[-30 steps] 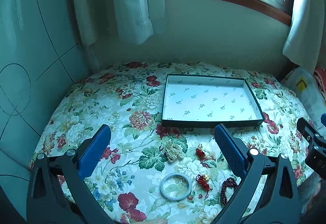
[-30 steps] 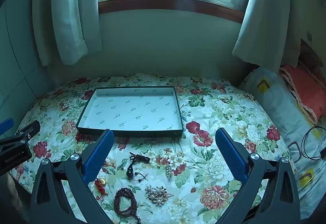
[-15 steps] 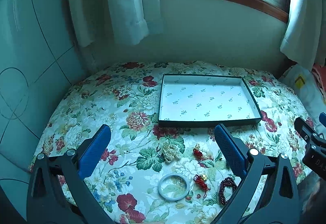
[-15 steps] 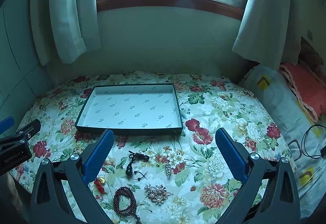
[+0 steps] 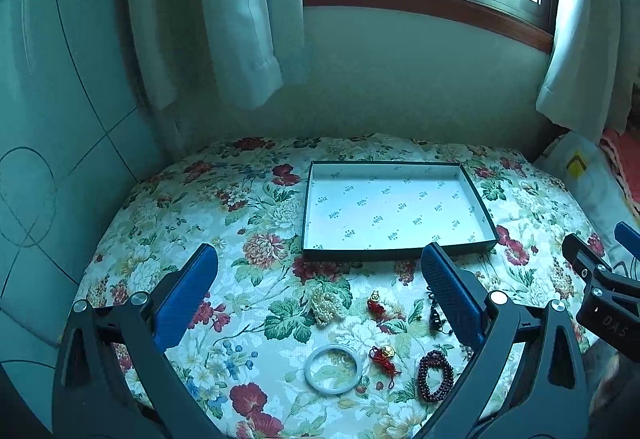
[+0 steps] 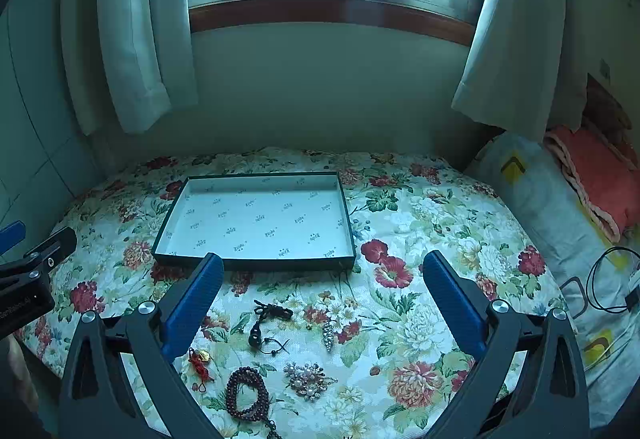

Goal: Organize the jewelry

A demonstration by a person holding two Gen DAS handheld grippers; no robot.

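An empty shallow box [image 5: 394,251] [image 6: 256,263] with a white patterned lining lies on the floral cloth. In front of it jewelry is scattered: a pearl strand [image 5: 326,305], a white bangle [image 5: 333,369], two red charms [image 5: 375,306] [image 5: 385,358], a dark bead bracelet [image 5: 435,381] [image 6: 246,393], a black cord pendant [image 6: 266,323], a silver drop [image 6: 328,335] and a pearl brooch [image 6: 308,379]. My left gripper [image 5: 318,289] hangs open above the pearls. My right gripper [image 6: 322,293] is open above the cord pendant and drop. Both hold nothing.
The floral-covered surface [image 6: 432,207] ends at a wall under a window, with curtains [image 6: 132,39] on both sides. A pillow [image 6: 548,199], an orange blanket [image 6: 600,175] and a black cable [image 6: 608,287] lie at the right.
Both views have shifted slightly; the box and jewelry sit a little lower and nearer in frame. Both grippers stay open and nothing on the cloth has moved.
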